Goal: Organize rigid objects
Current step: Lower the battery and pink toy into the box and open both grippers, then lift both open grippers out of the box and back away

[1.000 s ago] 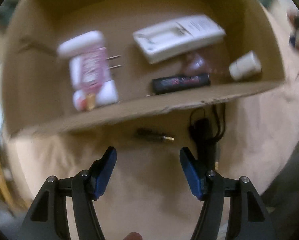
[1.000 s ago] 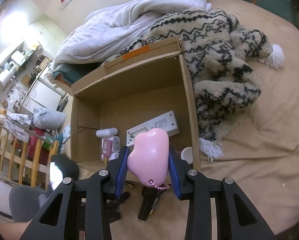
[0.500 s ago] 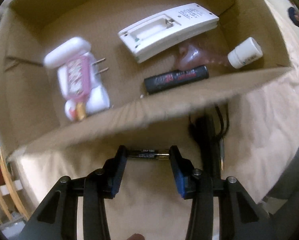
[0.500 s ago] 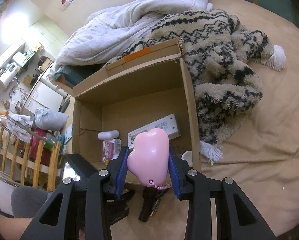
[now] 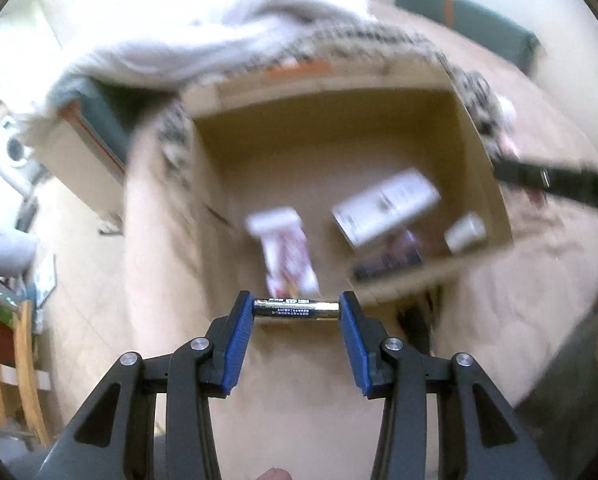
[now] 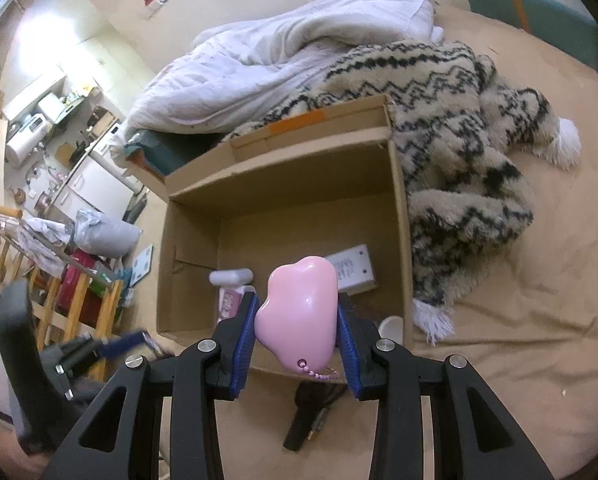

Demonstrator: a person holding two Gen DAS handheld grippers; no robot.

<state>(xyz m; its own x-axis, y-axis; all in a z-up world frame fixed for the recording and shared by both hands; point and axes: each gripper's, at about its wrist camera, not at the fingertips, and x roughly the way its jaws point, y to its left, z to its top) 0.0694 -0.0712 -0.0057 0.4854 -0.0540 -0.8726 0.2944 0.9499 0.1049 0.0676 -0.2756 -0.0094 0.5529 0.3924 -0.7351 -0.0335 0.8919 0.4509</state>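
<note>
Battery [image 5: 297, 308] sits crosswise between my left gripper [image 5: 297, 312] pads, gripped end to end, the jaws having just been closing onto it; I have it lifted clear of the tan bedsheet [image 6: 499, 360] in front of the cardboard box [image 6: 401, 240]. My right gripper [image 6: 297, 320] is narrowed to about the same gap and clamps a glossy pink cloud-shaped case [image 6: 299, 308] with a bead chain dangling below, held just short of the box's near wall. Under it a black cable plug [image 6: 309, 420] lies on the sheet, not yet collected. Inside the box I count a white remote [image 6: 351, 272], a pink-and-white plug-in charger [image 6: 231, 292], a white cap-like piece [image 5: 465, 232] and a dark tube [image 5: 387, 264]. By my reckoning the job is well along: two items in hand to drop, the cable left. Beyond lie a patterned fleece blanket [image 6: 459, 120] and a white duvet [image 6: 279, 52].
</note>
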